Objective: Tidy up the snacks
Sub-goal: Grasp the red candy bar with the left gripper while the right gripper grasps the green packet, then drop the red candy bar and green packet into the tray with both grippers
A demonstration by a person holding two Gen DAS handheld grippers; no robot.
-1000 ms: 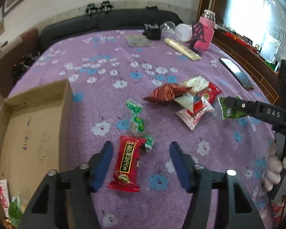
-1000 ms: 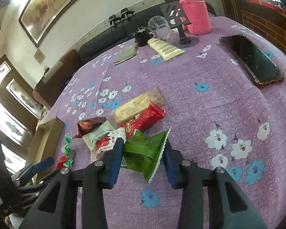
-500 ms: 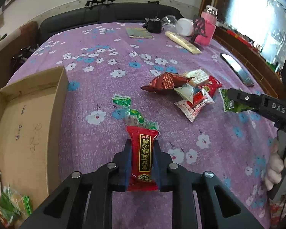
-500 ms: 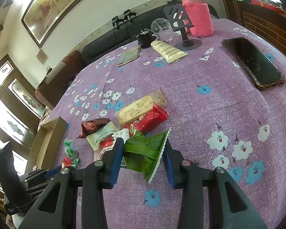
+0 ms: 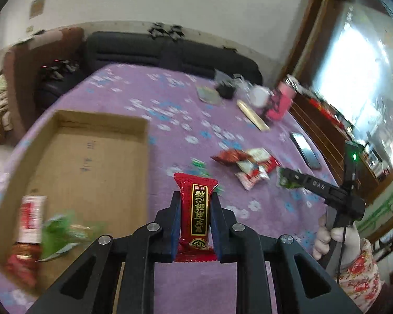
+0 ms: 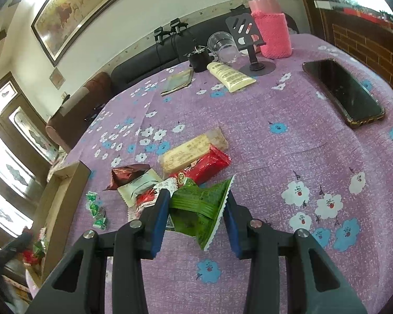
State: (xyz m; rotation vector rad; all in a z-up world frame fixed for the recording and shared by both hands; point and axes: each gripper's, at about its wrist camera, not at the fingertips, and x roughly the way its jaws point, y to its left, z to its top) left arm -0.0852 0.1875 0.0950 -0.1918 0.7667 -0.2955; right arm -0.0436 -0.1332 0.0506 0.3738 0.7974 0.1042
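The left gripper (image 5: 195,231) has its jaws shut on a red snack packet (image 5: 198,210), clamped across its lower half and lifted clear of the purple flowered surface (image 5: 186,110), just beside the open cardboard box (image 5: 97,162). The right gripper (image 6: 196,219) holds a green snack packet (image 6: 199,206) between jaws partly closed against its sides, low over the cloth near the loose pile of snacks (image 6: 175,167).

Both packets look light and soft — thin crinkly film that gives under the pads and could slip if pinched only by a sealed edge. Taking hold across the filled middle, as the left jaws do, seems the safer grip; the green packet is already creased and tilted, so its hold looks less square.

The left wrist view is smeared by motion: the snacks already lying in the box's near corner (image 5: 39,235) are blurs of red and green, and their number cannot be told. The box's near wall is cut off by the frame edge. In the right wrist view the green packet hides part of the pile behind it — and whether it rests on the cloth or hangs just above cannot be made out.
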